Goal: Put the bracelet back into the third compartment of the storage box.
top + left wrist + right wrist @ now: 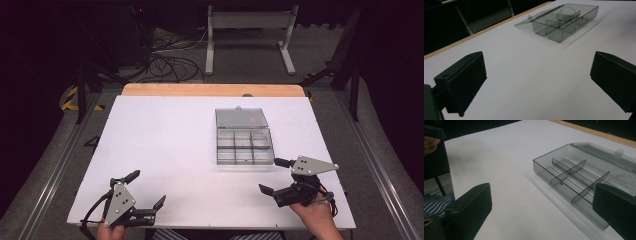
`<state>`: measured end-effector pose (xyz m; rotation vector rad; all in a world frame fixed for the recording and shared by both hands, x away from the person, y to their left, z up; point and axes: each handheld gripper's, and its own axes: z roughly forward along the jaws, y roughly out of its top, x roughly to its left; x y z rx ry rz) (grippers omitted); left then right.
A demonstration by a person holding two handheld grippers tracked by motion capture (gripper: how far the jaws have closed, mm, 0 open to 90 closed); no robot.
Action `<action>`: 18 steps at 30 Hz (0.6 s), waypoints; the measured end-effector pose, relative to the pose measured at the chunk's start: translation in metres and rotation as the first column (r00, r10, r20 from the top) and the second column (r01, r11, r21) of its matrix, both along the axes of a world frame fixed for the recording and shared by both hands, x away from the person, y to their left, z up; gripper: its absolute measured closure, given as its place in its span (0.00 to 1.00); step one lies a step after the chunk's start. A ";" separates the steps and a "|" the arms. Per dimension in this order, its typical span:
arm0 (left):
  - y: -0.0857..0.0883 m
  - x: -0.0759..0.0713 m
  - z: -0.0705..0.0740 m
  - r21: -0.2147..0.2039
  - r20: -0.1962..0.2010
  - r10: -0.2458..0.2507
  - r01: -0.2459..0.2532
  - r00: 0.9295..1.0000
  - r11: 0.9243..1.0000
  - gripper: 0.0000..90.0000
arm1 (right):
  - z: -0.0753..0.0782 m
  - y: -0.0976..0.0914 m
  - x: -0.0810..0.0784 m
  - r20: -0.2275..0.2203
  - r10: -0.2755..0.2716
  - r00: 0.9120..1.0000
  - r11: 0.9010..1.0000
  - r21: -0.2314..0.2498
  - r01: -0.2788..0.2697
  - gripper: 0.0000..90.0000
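Note:
A smoky clear plastic compartment box [244, 147] lies right of the table's middle, its hinged lid [241, 118] folded open flat on the far side. Its dividers form several compartments, which look empty apart from a tiny dark speck. My left gripper [146, 189] rests open at the near left corner, far from the box [564, 22], with nothing between its jaws [536, 75]. My right gripper [274, 175] is open just in front of the box's near right corner. In the right gripper view the box [574, 177] sits close ahead between the spread jaws [541, 202].
A white sheet [165, 145] covers the table, with a wooden strip [210, 90] along the far edge. Beyond it are floor cables [167, 65] and a white metal stand [250, 30]. Striped clothing [200, 235] shows at the near edge.

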<state>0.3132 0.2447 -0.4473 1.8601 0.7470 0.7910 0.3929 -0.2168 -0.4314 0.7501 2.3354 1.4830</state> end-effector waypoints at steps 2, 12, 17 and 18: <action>0.000 0.000 0.000 -0.001 -0.002 -0.001 0.001 1.000 1.000 0.01 | -0.004 -0.001 -0.001 -0.006 0.003 1.000 1.000 0.008 -0.003 0.04; -0.001 0.000 -0.001 -0.006 -0.008 0.000 0.000 1.000 1.000 0.01 | -0.023 -0.007 -0.005 -0.022 -0.003 1.000 1.000 -0.016 0.003 0.03; -0.001 0.000 -0.001 0.004 -0.005 -0.002 0.002 1.000 1.000 0.01 | -0.034 -0.008 -0.007 -0.035 -0.001 0.999 1.000 -0.026 0.000 0.03; -0.001 0.000 -0.001 -0.003 -0.008 -0.001 0.001 1.000 1.000 0.01 | -0.036 -0.008 -0.008 -0.036 -0.001 0.999 1.000 -0.024 0.001 0.03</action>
